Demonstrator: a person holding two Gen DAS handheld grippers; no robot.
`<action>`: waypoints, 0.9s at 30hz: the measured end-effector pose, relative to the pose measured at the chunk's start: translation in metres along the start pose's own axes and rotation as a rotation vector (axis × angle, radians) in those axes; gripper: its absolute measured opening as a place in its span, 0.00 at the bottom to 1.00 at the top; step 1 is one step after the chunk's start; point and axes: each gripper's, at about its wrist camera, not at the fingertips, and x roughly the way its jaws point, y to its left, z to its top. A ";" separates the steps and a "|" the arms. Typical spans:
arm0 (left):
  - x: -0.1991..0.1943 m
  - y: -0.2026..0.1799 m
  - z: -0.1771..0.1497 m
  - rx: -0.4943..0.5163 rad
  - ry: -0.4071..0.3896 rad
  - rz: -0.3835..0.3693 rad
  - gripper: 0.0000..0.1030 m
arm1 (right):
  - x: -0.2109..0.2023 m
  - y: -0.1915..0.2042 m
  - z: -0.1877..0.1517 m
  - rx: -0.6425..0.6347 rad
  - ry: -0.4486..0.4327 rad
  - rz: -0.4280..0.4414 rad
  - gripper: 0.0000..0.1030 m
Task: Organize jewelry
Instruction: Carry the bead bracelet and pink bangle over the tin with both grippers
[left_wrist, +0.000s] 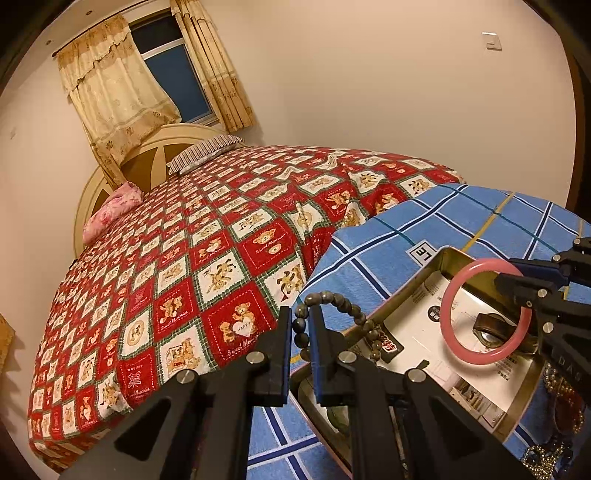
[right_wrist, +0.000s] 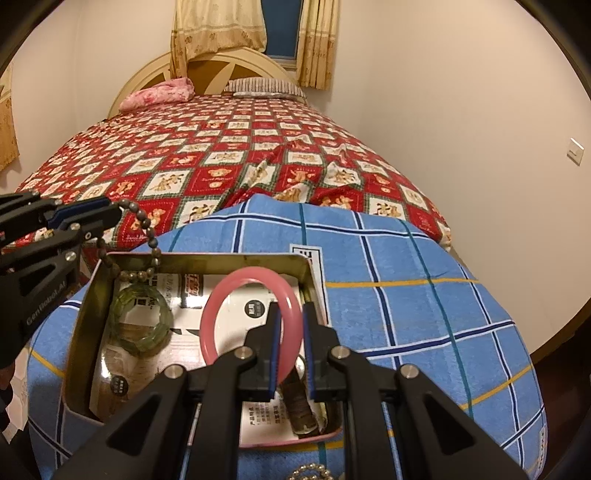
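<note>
A: Item one, the left gripper (left_wrist: 298, 347)?
B: Jaws clenched on a grey bead bracelet (left_wrist: 332, 306), lifted above the near rim of the metal tin (left_wrist: 448, 254). The strand loops over the fingertips and trails down into the tin. The right wrist view shows the same strand (right_wrist: 147, 229) hanging from that gripper (right_wrist: 110, 212) at the tin's far-left corner.

A: Item two, the right gripper (right_wrist: 290, 347)?
B: Jaws grasping a pink bangle (right_wrist: 251, 314), held upright over the tin's middle.

A: What does only the right view show?
B: A green faceted bangle (right_wrist: 142, 321) lying at the left inside the tin, and a brown watch strap (right_wrist: 301, 410) under the gripper. Beaded pieces (right_wrist: 310, 470) at the bottom edge, outside the tin.

A: And only the left view?
B: Gold and dark-red beaded jewelry (left_wrist: 554, 424) on the cloth beside the tin, at the lower right. The right gripper (left_wrist: 517, 280) covers part of the tin's inside.

A: Lining of the tin?
B: Printed paper sheets (right_wrist: 177, 339).

A: Surface and room?
B: Blue plaid cloth (right_wrist: 406, 295) under the tin. Behind it, a bed with a red teddy-bear quilt (left_wrist: 184, 258), a pink pillow (left_wrist: 110, 210), a striped pillow (left_wrist: 203, 153), a round headboard (right_wrist: 221, 62). Cream curtains (left_wrist: 110, 92) at a dark window, a wall switch (left_wrist: 493, 40).
</note>
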 end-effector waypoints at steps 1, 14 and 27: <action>0.001 0.000 0.000 0.000 0.002 0.000 0.08 | 0.002 0.000 0.000 -0.001 0.004 0.000 0.13; 0.018 -0.005 -0.009 0.019 0.046 -0.001 0.08 | 0.016 0.004 -0.005 -0.009 0.036 0.001 0.13; 0.020 -0.003 -0.013 0.023 0.056 -0.010 0.08 | 0.020 0.008 -0.008 -0.017 0.052 0.003 0.13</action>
